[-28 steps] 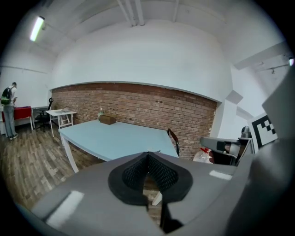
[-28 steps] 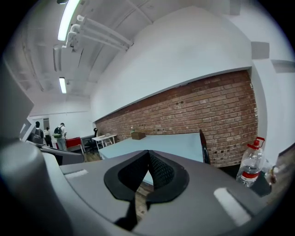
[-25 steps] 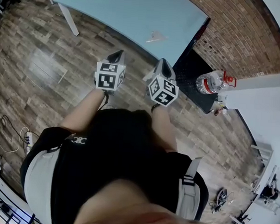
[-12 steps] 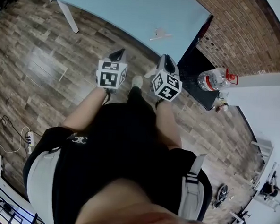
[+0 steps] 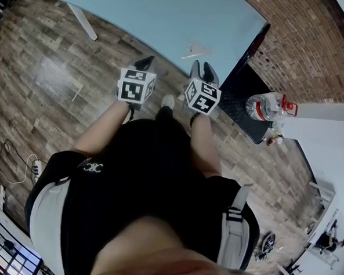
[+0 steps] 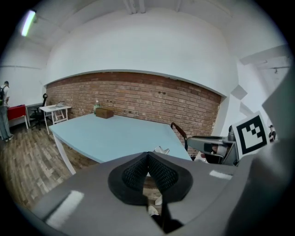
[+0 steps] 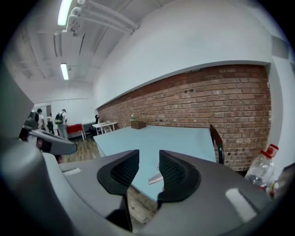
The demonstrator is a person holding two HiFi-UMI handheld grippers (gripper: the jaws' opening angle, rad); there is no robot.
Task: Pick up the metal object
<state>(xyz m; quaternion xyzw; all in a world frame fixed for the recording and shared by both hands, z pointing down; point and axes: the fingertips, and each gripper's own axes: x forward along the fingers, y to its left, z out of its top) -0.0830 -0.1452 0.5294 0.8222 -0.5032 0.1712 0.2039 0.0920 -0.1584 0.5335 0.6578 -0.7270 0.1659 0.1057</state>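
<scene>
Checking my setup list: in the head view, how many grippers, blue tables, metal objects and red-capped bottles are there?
grippers: 2, left gripper and right gripper (jaws opening, nothing between them)
blue table: 1
metal object: 1
red-capped bottle: 1
total: 5

A pale blue rectangular table (image 5: 168, 14) on white legs — a small silvery metal object (image 5: 196, 49) lies near its edge, a brown box (image 6: 104, 113) at the far end.

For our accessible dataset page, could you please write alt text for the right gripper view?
The right gripper has its jaws opening, with nothing held between them, and points at a small metal object lying near the edge of a light blue table. A brick wall stands behind the table, and a plastic bottle shows at the lower right.
</scene>
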